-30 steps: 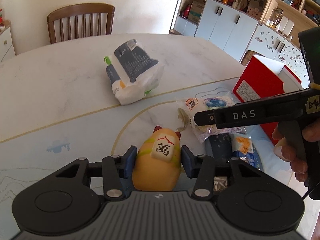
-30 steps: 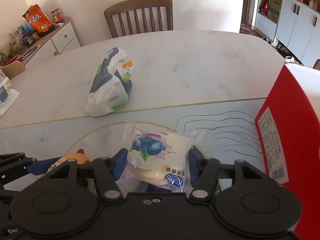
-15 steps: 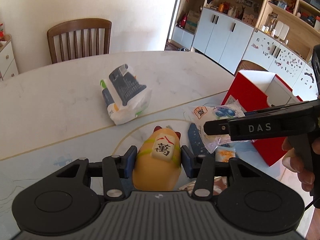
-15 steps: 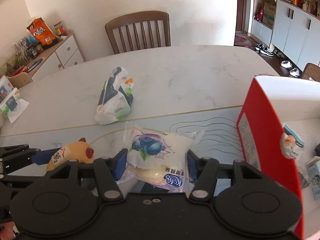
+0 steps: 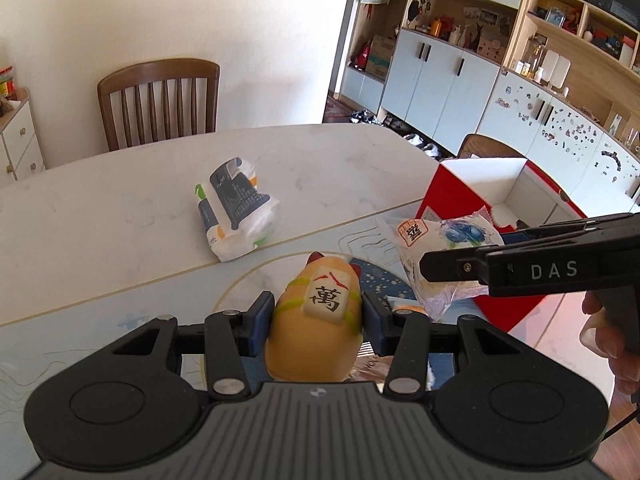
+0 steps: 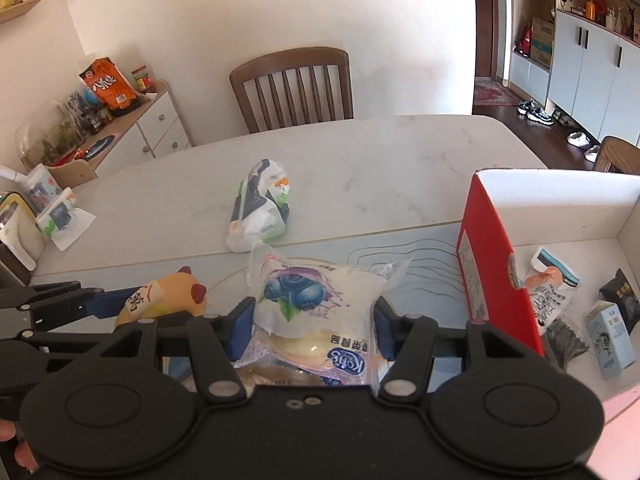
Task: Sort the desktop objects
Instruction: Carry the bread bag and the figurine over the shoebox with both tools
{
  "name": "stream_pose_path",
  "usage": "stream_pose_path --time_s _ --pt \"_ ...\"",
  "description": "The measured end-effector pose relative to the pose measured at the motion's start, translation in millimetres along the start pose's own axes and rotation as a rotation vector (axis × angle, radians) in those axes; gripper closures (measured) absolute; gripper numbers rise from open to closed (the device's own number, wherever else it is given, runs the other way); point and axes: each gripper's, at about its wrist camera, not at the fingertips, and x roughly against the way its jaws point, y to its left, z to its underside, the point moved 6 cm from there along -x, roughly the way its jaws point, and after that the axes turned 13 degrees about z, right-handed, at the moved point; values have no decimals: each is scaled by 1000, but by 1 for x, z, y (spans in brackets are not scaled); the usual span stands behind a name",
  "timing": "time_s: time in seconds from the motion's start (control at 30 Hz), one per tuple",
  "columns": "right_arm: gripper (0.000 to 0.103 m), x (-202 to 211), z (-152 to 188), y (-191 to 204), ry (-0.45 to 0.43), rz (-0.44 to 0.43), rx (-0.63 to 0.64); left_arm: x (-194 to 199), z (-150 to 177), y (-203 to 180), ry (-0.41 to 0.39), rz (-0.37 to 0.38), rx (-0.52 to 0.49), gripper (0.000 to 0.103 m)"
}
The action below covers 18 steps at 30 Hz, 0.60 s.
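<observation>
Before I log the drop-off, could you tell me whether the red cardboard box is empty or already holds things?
Not empty: the red cardboard box is open-topped, and the right wrist view shows several small packets on its white floor.

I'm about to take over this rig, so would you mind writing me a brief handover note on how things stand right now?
Left gripper: shut on the yellow cat toy, held above the table.
Right gripper: shut on the blueberry bread packet, also lifted, just left of the red box.
Done: several small packets already lie in the box.
Left: put both held items away, then the tissue pack lying mid-table. Where the toy belongs is not evident.
</observation>
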Motion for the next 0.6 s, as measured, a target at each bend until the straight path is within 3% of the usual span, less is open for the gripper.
stream_pose_path --time_s 0.6 --pt "44 59 4 -37 -50 -9 -14 23 -22 -62 -47 50 -53 57"
